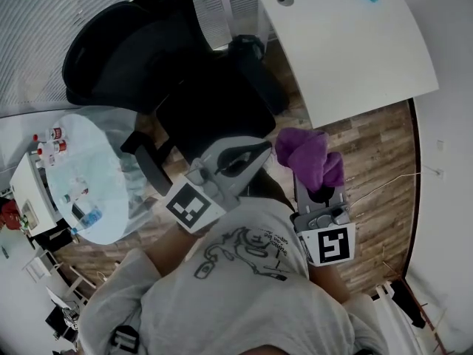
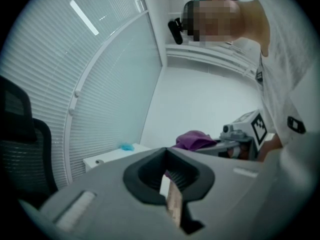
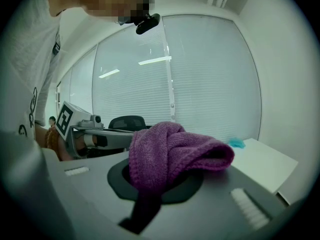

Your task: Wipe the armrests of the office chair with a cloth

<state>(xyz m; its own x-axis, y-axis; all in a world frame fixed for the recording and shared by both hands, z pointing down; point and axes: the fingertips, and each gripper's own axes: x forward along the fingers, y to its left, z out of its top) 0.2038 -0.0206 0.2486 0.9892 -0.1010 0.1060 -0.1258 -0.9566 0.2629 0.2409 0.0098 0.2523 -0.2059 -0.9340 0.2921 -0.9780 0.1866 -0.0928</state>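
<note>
By chair, R tongs grip cloth, L shut.

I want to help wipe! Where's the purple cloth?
In the head view, the purple cloth is clamped in the right gripper, just right of the office chair.

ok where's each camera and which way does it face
Head view: on the person's head, steeply down at office chair, left gripper, right gripper, shirt.
Left gripper view: on left gripper, along its shut jaws toward blinds; shirt shows.
Right gripper view: on right gripper, along jaws shut on purple cloth; shirt shows.
All three share the cloth and desk.
</note>
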